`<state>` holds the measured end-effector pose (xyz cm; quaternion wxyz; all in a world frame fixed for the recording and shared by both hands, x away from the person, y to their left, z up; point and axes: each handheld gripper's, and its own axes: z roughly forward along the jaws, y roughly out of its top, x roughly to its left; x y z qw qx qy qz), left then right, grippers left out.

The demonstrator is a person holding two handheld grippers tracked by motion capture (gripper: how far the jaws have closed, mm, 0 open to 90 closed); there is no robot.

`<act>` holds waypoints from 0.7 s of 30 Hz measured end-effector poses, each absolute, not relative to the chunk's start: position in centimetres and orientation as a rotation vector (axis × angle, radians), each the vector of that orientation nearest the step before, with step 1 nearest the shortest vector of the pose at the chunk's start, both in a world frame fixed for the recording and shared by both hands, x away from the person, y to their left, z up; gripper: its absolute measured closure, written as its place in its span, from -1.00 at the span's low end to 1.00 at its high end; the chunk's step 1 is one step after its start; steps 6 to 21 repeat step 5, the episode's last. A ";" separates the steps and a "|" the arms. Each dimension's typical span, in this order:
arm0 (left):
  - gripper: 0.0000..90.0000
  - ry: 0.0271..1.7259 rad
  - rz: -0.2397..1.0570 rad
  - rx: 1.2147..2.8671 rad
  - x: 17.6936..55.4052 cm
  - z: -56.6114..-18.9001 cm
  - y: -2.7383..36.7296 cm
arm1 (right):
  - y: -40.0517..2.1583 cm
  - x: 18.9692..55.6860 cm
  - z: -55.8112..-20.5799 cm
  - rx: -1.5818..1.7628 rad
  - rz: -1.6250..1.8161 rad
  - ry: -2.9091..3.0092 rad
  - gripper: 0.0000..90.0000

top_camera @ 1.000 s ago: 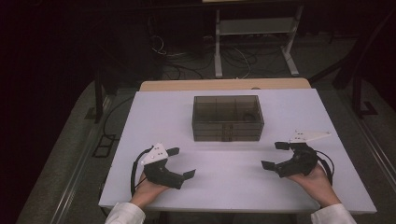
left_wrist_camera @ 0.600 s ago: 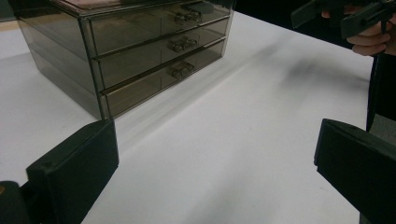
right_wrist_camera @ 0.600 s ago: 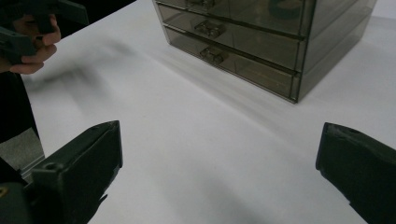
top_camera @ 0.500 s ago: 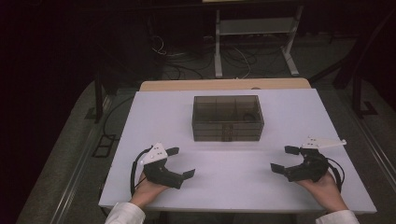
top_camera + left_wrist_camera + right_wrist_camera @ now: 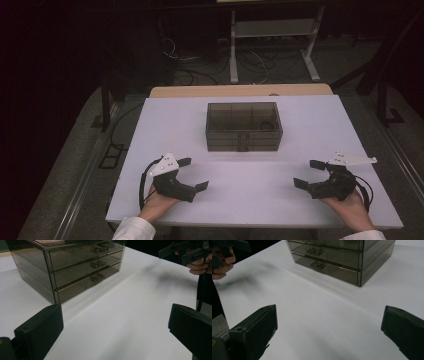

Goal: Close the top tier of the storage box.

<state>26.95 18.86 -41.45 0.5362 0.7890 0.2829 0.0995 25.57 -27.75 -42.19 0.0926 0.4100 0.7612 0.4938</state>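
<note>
Dark room, cables on floor

One drawer box with three drawers; two grippers, one table

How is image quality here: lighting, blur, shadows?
High view: the white table is bright, its surroundings nearly black. Left gripper view: the drawer box is fairly sharp, with soft smeared shadows on the table near the other hand. Right gripper view: similar grey smudges at left; near jaws soft.
</note>
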 end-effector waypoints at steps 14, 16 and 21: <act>-1.00 0.674 0.237 1.875 27.0 -41.4 18.9 | -27.8 25.6 -42.3 1.220 1.474 2.248 -1.00; -1.00 0.674 0.237 1.875 27.0 -41.4 18.9 | -27.8 25.6 -42.3 1.220 1.474 2.248 -1.00; -1.00 0.674 0.237 1.875 27.0 -41.4 18.9 | -27.8 25.6 -42.3 1.220 1.474 2.248 -1.00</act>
